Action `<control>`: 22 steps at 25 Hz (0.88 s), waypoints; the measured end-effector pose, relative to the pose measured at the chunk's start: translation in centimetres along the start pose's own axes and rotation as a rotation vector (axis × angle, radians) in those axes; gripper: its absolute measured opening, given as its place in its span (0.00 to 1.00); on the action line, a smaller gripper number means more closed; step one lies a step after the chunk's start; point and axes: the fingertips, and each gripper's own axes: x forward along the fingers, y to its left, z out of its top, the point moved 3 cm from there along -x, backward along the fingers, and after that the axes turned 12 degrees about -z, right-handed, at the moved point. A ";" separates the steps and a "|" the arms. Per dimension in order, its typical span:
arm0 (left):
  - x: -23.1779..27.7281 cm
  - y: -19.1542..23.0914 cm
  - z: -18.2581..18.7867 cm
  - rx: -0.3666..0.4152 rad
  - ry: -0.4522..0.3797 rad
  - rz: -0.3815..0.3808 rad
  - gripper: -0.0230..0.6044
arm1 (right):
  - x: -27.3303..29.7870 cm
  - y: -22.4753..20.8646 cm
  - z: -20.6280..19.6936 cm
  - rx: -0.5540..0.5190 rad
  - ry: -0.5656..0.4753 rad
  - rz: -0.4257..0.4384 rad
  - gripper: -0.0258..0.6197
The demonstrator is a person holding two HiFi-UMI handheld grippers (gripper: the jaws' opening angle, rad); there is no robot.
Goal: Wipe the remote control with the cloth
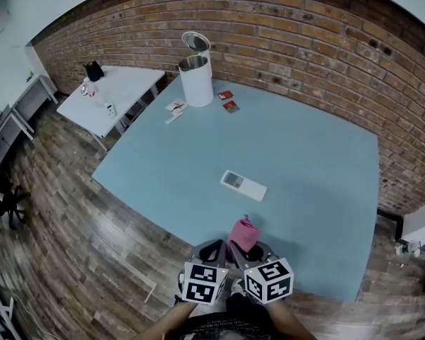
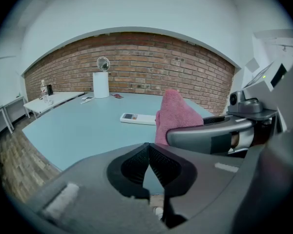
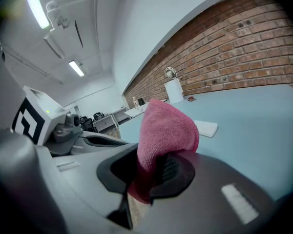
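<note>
Pink cloth [image 3: 166, 126] is pinched in the right gripper [image 3: 155, 172], at the near edge of the tabletop [image 1: 312, 183]. Jaws of the left gripper [image 2: 149, 150] are pressed together, nothing held. The remote control [image 1: 243, 184] is laid flat mid-surface, well clear of every edge, open surface all round. A white canister [image 1: 196, 80] is stood near the far edge.

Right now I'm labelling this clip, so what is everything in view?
remote control: one, white, mid-table
cloth: one, pink, pinched in the right gripper
table: one, light blue, centre
bin: one, white, far table edge, lid up
packets: two, red, beside the bin
side table: one, white, far left, small items on it
left gripper: grey, fingers shut, empty
right gripper: grey, fingers shut on the cloth
</note>
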 end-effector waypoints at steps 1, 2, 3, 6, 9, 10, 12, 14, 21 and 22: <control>0.6 0.0 0.4 0.005 0.000 -0.026 0.04 | 0.4 -0.4 0.4 0.003 -0.002 0.005 0.14; 1.1 0.0 0.8 0.008 -0.001 -0.050 0.04 | 0.7 -0.9 0.8 0.006 -0.003 0.010 0.14; 1.5 0.2 1.1 0.011 -0.001 -0.065 0.04 | 1.0 -1.2 1.2 0.008 -0.006 0.016 0.14; 2.1 1.1 1.9 0.031 0.008 -0.062 0.04 | 1.9 -2.1 2.1 0.015 -0.014 0.028 0.14; 2.7 2.1 2.6 0.060 0.023 -0.060 0.04 | 2.7 -2.7 2.6 0.025 -0.017 0.032 0.14; 3.0 2.6 2.8 0.077 0.032 -0.058 0.04 | 2.9 -2.9 2.7 0.025 -0.017 0.032 0.14; 3.6 3.5 3.3 0.118 0.052 -0.057 0.04 | 3.5 -3.2 2.9 0.026 -0.013 0.028 0.14; 4.2 4.3 3.8 0.164 0.069 -0.071 0.04 | 3.9 -3.5 2.9 0.030 -0.007 0.023 0.14; 7.6 7.4 6.0 0.387 0.161 -0.170 0.04 | 6.6 -4.8 3.6 0.057 0.001 -0.034 0.14; 8.2 7.9 6.3 0.411 0.173 -0.195 0.04 | 7.1 -4.9 3.8 0.065 0.000 -0.046 0.14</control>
